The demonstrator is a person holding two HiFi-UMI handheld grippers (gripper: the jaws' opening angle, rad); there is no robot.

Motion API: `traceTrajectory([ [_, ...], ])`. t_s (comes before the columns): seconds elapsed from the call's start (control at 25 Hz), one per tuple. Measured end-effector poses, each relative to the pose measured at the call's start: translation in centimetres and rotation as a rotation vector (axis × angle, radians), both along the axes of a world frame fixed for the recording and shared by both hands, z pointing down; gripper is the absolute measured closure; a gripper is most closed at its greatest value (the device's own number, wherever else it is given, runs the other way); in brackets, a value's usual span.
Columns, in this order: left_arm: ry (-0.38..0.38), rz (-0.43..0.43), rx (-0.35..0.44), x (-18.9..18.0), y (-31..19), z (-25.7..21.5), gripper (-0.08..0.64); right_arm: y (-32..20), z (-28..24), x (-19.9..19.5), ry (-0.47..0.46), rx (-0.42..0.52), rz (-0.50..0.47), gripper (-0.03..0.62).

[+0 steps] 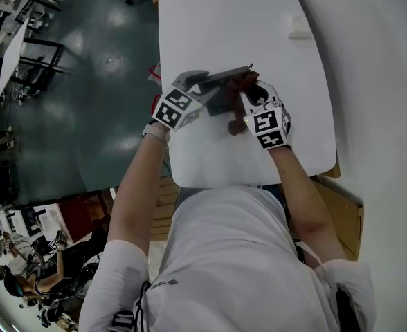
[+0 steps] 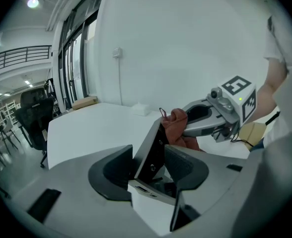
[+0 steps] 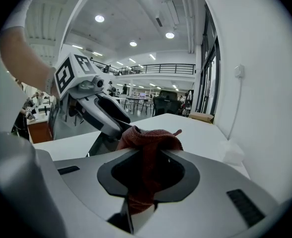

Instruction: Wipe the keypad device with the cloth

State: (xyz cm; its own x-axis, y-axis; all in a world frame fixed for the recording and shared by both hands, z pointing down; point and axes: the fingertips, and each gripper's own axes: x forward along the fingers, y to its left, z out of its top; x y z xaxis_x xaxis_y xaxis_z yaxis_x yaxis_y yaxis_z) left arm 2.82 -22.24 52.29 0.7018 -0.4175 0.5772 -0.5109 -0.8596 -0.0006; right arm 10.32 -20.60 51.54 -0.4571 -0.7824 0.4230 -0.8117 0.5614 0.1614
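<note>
The dark grey keypad device (image 1: 221,83) (image 2: 153,150) is held tilted above the white table (image 1: 224,26), and my left gripper (image 2: 148,170) (image 1: 202,81) is shut on its lower edge. A rust-red cloth (image 3: 146,152) (image 2: 178,128) (image 1: 248,83) is pinched between the jaws of my right gripper (image 3: 146,175) (image 1: 253,92). The cloth's bunched end presses against the upper edge of the device, right beside the left gripper's fingers (image 3: 104,115). The device's keypad face is hidden from every view.
A small white box (image 1: 299,28) (image 2: 141,109) lies on the table near the white wall. A brown cardboard box (image 2: 84,102) (image 3: 203,117) sits at the table's far end. The table's left edge (image 1: 160,61) drops to a green floor. A wall socket (image 2: 117,52) carries a hanging cable.
</note>
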Motion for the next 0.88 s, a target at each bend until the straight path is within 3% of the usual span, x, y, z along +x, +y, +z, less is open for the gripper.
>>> traceTrajectory([
  [0.28, 0.016, -0.015, 0.014, -0.7, -0.1, 1.0, 0.36, 2.0, 4.0, 0.1, 0.046, -0.06, 0.015, 0.514],
  [0.88, 0.009, -0.024, 0.031, -0.5, -0.3, 1.3, 0.362, 5.4, 8.8, 1.0, 0.048, -0.207, 0.036, 0.514],
])
